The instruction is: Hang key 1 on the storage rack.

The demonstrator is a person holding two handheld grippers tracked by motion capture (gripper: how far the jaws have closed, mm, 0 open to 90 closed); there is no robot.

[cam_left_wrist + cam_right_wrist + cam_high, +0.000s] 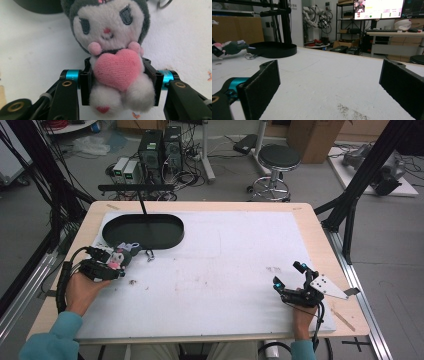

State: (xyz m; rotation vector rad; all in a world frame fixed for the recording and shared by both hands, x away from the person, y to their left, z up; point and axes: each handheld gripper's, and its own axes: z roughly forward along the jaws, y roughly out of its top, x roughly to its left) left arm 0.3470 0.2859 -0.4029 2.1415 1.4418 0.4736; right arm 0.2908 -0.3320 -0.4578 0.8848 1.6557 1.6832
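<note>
Left tongs [120, 82] clamped on the plush toy [112, 50], jaws pressing either side of its middle, right behind the pink heart it hugs. The toy sits at the left of the bench [225, 270], just in front of the black oval tray [170, 227], with its metal ring [150, 254] trailing toward the tray. So the grasp looks made, and the step in hand reads as the carry: lift, move it over the tray's rim, let go inside. That calls for a clean rise first, since the low wall stands right beside the toy.

Right tongs [289, 279] wide apart, holding nothing, resting low over the bench at the right, well away from the action.

Textures: the toy is soft fuzzy pile, grey hood, white face, stitched eyes, round stubby feet; it will squash under the pads. The tray is smooth, hard and dark with a thin post rising from it. The bench cover is matte white, scuffed and speckled.
</note>
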